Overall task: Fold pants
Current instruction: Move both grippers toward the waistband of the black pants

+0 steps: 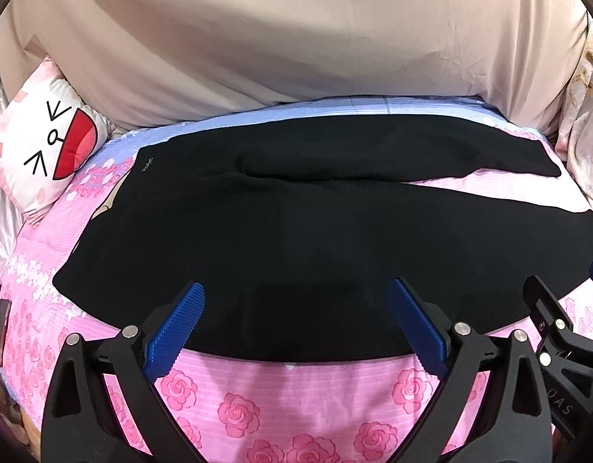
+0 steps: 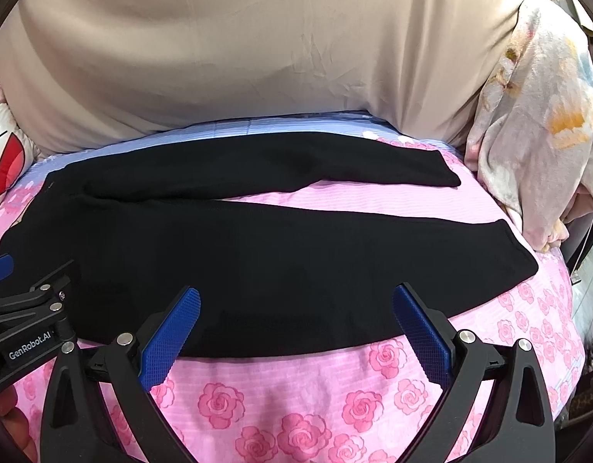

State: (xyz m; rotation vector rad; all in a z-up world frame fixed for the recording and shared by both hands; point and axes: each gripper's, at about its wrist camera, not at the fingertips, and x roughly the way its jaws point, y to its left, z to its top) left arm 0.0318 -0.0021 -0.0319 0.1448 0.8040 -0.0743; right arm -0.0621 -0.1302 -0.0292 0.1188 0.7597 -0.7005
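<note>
Black pants [image 1: 296, 239] lie spread flat on the pink rose bedsheet [image 1: 296, 397], waistband at the left, two legs running right with a gap between them. They also show in the right wrist view [image 2: 257, 254]. My left gripper [image 1: 296, 293] is open, its blue pads just over the near edge of the near leg, holding nothing. My right gripper [image 2: 296, 297] is open and empty over the same near edge, further right. The right gripper shows in the left wrist view [image 1: 558, 316], close beside the left one.
A beige blanket [image 1: 296, 38] is heaped behind the pants. A white cartoon-face cushion [image 1: 49, 146] lies at the back left. A floral quilt [image 2: 535, 123] is bunched at the right. The bed's edge drops off at the far right [image 2: 582, 308].
</note>
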